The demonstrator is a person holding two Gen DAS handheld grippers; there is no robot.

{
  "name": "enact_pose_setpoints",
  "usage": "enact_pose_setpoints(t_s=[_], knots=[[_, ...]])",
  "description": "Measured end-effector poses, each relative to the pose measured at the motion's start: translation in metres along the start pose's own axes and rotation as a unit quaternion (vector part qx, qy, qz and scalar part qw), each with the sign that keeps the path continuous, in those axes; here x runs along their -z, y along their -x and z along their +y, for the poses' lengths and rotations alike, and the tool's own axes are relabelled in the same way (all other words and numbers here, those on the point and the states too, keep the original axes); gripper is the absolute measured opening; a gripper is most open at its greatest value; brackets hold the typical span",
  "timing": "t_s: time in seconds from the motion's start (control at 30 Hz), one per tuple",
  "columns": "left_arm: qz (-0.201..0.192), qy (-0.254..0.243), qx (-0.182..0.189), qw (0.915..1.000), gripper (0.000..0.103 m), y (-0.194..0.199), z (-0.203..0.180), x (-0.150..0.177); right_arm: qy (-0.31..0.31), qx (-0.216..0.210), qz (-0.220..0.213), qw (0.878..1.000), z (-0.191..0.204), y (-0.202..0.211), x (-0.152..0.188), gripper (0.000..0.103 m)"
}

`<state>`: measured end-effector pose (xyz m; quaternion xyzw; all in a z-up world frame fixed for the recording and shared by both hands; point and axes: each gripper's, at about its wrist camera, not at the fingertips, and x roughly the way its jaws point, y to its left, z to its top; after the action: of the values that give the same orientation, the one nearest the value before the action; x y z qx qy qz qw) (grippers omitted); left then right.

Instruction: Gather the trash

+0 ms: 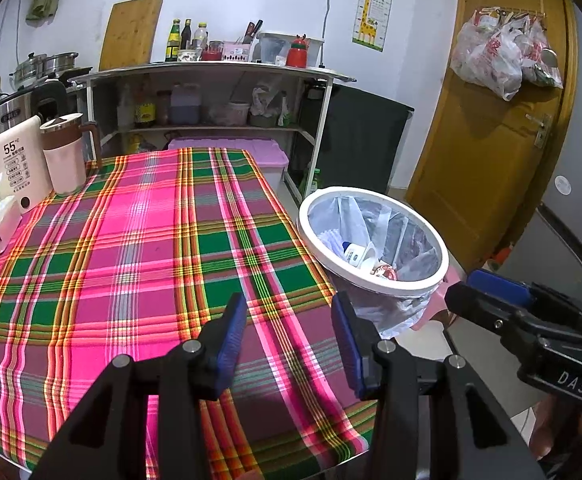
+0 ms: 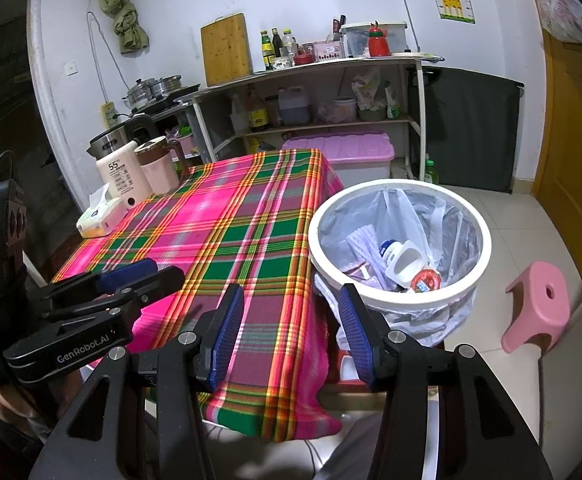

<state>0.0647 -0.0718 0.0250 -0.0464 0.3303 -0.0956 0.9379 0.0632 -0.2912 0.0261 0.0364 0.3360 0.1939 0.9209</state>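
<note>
A white-rimmed trash bin [image 1: 442, 264] [image 2: 314, 248] with a clear plastic liner stands off the right side of the plaid-covered table [image 1: 131, 248] [image 2: 227, 232]. Inside lie a white bottle [image 1: 357, 254] [image 2: 401, 258], a red-lidded cup [image 1: 385, 271] [image 2: 425, 280] and wrappers. My left gripper [image 1: 290, 299] [image 2: 165, 270] hovers open over the table's near right corner, nothing between its blue pads. My right gripper [image 2: 291, 290] [image 1: 465, 286] is open too, over the table edge just left of the bin, and holds nothing.
At the table's far left stand a tissue box [image 2: 99, 216], a white kettle [image 2: 123, 176] and a pink mug [image 2: 157, 168]. A pink stool [image 2: 539, 304] sits on the tiled floor right of the bin. A shelf unit, a pink storage box [image 2: 343, 152] and a wooden door [image 1: 491, 140] lie behind.
</note>
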Motion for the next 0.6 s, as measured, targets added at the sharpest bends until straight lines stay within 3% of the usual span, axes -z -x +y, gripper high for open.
enact_pose_setpoints(t_s=[0.6], knots=[[0.003, 0.001, -0.003, 1.0, 0.046, 0.0003, 0.0025, 0.0015, 0.003, -0.002, 0.003, 1.0, 0.0058, 0.0014, 0.0022, 0.05]])
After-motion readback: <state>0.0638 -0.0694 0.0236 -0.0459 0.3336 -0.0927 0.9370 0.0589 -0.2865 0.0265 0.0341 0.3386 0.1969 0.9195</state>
